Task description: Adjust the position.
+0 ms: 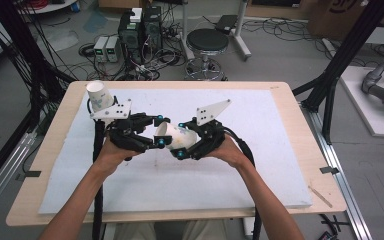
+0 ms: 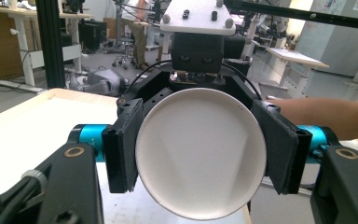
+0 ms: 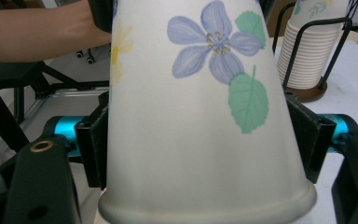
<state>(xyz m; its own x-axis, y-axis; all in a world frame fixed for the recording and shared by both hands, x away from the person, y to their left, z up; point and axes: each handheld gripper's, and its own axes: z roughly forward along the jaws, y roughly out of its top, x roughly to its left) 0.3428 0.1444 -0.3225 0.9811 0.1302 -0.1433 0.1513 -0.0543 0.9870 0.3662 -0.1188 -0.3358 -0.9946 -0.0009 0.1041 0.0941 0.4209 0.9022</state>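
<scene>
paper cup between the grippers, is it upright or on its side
On its side. In the high view the paper cup lies level above the table, its mouth toward the left gripper; the right gripper clamps it.

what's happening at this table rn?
A person holds a claw in each hand and has a flowered paper cup lifted on its side above the white-topped table. The left claw and right claw meet at the cup, and in each gripper view the pads press both sides of it. A stack of cups in a wire holder stands at the far left corner.
</scene>
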